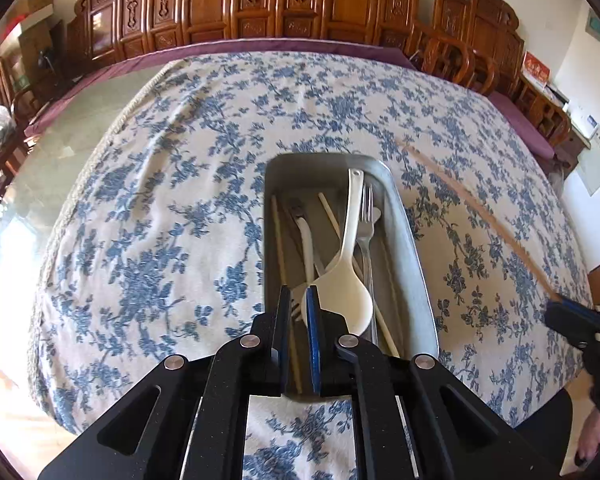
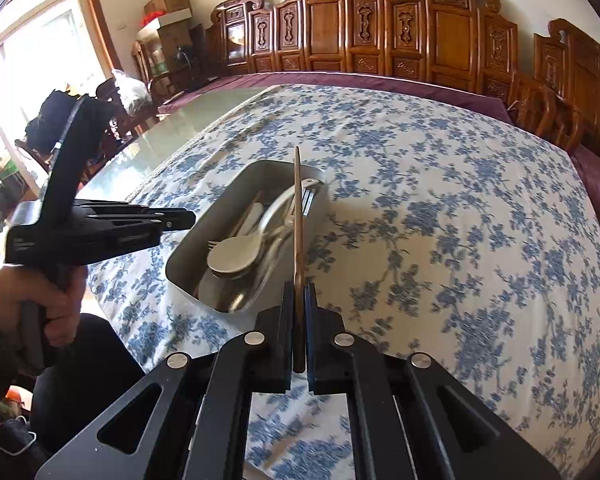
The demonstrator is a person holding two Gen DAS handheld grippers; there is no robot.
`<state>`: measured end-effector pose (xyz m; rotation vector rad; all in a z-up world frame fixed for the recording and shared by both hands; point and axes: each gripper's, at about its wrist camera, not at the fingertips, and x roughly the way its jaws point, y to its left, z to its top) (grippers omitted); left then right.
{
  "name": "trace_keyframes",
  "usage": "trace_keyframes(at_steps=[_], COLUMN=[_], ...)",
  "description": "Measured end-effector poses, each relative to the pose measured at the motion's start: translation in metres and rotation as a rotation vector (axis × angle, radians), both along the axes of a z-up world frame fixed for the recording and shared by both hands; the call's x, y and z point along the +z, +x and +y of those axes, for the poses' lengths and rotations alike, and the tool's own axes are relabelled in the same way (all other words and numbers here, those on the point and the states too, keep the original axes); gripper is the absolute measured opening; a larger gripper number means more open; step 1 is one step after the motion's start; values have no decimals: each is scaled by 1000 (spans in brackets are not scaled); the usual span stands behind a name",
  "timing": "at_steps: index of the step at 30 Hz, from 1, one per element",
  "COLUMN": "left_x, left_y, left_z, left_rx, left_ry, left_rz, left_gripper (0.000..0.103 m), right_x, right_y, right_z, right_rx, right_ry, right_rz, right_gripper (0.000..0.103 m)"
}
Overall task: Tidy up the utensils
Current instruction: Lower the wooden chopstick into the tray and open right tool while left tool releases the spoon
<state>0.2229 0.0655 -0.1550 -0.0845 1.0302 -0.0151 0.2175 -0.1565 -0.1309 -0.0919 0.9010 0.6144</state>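
A metal tray [image 1: 414, 248] lies on the blue-flowered tablecloth [image 1: 160, 200]. In it are a white spoon [image 1: 350, 276], a metal fork [image 1: 366, 220], wooden chopsticks [image 1: 278, 240] and other cutlery. My left gripper [image 1: 299, 294] hovers over the tray's near end, jaws nearly together with nothing gripped. My right gripper [image 2: 300, 286] is shut on a brown chopstick [image 2: 297, 216] that points forward over the tray's [image 2: 188, 276] right rim. From the left wrist view that chopstick [image 1: 480, 216] slants across the cloth to the right gripper [image 1: 558, 312]. The left gripper [image 2: 190, 216] shows left of the tray.
Bare glass tabletop [image 1: 72, 148] lies left of the cloth. Carved wooden chairs [image 1: 260, 4] line the far side, with more at the right [image 2: 560, 92]. A person's hand [image 2: 60, 300] holds the left gripper's handle. A bright window [image 2: 32, 60] is at far left.
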Motion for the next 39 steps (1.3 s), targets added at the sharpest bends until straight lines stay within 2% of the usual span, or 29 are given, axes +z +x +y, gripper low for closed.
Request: trace_keyframes(at_steps=[16,26,32,39], left_x=[27,32,32,36], left_y=[-27,-32,-34,-37], left_z=[34,48,48,45], left_rx=[16,23,21,18], left_ry=[-12,-10,-10,-5], left_rz=[-67,-80,-83,-88], left_gripper=[7,7,7,7], right_x=[-32,-46,-51,-53], right_y=[28,43,43,35], right_z=[64,81,88,95], right_rx=[-10,-44,-15,37], right_ry=[-19,-17,1,-9], right_rz=[113,148,149,120], right_gripper=[6,6,6,11])
